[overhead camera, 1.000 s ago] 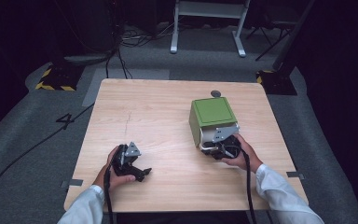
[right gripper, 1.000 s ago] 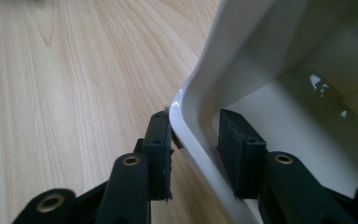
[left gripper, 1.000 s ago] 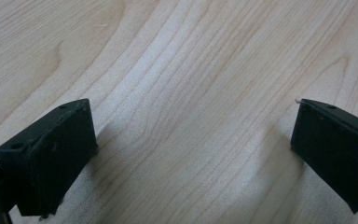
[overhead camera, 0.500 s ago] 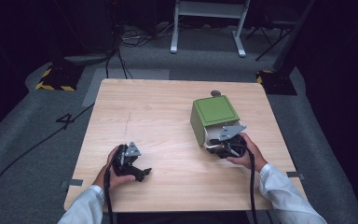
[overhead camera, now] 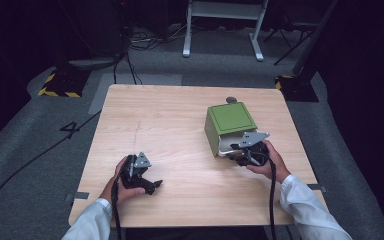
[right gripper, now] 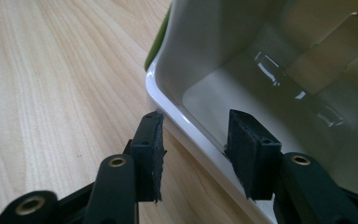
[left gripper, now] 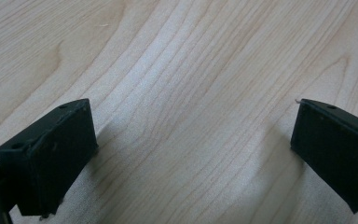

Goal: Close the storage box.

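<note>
Green box (overhead camera: 230, 120) on its side, right half of tabletop (overhead camera: 170, 125), has slid slightly away from me. My right gripper (right gripper: 193, 140) fingers part-open, astride box's white lip, not clamped. Left gripper (overhead camera: 139, 175) unmoved, well left of box, fingers wide, empty. Likely regrasp coming.

A dim lab: wooden table (overhead camera: 180, 130), floor cables (overhead camera: 135, 37), hazard-striped block (overhead camera: 60, 85), grey carpet.
</note>
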Tool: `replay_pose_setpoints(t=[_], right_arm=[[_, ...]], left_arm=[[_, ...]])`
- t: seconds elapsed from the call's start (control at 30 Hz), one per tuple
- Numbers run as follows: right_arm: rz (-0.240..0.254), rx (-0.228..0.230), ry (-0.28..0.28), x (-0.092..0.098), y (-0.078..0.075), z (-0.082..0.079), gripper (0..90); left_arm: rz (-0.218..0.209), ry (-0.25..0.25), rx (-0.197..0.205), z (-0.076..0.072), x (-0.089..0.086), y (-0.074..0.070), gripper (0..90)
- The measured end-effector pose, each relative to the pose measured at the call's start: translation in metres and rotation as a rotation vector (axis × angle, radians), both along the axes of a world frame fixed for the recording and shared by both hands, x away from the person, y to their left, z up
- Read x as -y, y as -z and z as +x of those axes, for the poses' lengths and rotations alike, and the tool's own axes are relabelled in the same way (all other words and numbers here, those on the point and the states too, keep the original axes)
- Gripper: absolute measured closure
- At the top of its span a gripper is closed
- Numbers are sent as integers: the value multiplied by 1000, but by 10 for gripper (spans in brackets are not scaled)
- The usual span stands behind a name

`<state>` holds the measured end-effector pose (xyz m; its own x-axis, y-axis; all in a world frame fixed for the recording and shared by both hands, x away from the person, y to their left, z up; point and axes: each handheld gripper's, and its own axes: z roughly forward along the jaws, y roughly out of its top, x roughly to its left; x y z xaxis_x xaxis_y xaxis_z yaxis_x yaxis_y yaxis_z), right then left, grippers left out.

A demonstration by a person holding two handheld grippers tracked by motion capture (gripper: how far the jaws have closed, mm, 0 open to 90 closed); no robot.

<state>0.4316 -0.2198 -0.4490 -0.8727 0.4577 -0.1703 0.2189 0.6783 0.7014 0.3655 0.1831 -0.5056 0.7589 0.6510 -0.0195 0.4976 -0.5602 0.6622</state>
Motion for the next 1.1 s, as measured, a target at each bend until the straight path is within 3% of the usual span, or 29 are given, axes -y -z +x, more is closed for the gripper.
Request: replay_pose_setpoints(t=[0.23,0.6,0.73,1.1], right_arm=[[-1,15,42,2,1,2,573],[40,14,30,4,-10,-2,523],[55,14,22,11,-21,-8,441],[15,40,41,22,-31,-24,263]], left_arm=[[0,0,0,0,0,0,2],[0,0,1,0,0,0,2],[0,0,0,0,0,0,2],[0,0,0,0,0,0,2]])
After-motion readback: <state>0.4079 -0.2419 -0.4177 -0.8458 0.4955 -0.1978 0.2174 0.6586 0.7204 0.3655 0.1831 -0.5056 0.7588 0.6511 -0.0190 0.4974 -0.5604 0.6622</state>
